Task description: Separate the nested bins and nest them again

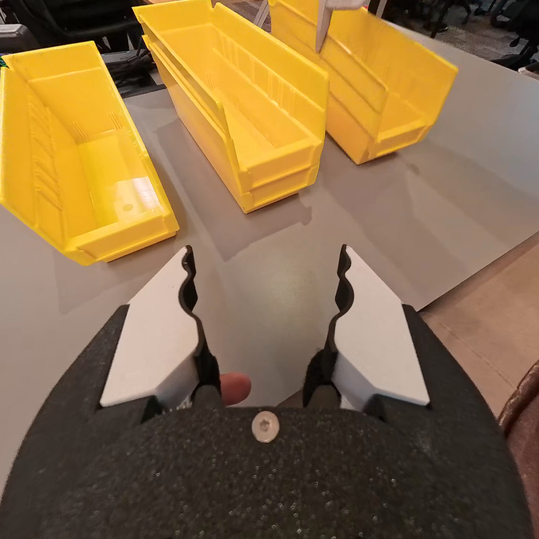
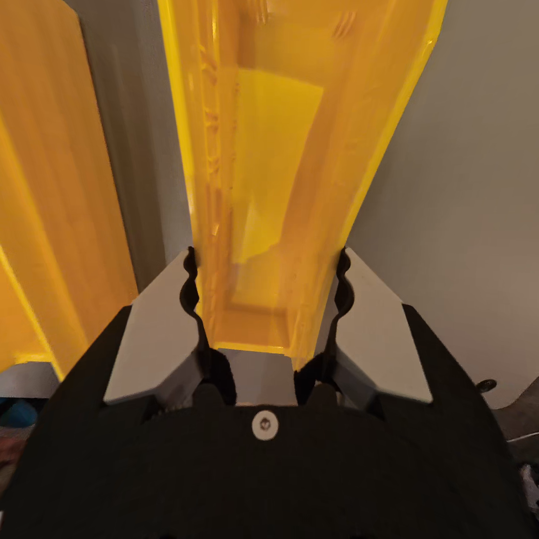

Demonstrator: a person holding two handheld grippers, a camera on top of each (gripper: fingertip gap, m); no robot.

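Yellow plastic bins stand on a grey table (image 1: pixel 379 233). In the left wrist view a single bin (image 1: pixel 81 151) is on the left. A nested pair (image 1: pixel 242 116) is in the middle. Another bin (image 1: pixel 388 87) is on the right, and it looks blurred. My left gripper (image 1: pixel 267 253) is open and empty above the table, short of the bins. My right gripper (image 2: pixel 267 253) is spread wide with a bin's end (image 2: pixel 262 175) between its fingers. The fingertips lie close beside its outer walls. One of its fingers (image 1: pixel 322 29) shows over the right bin.
A neighbouring bin (image 2: pixel 43 175) lies close on the left in the right wrist view. The table's edge and a wooden floor (image 1: pixel 481 306) are at the right. Dark chairs and cables (image 1: pixel 131 67) lie beyond the far edge. A fingertip of the person's hand (image 1: pixel 234 388) shows between the left fingers.
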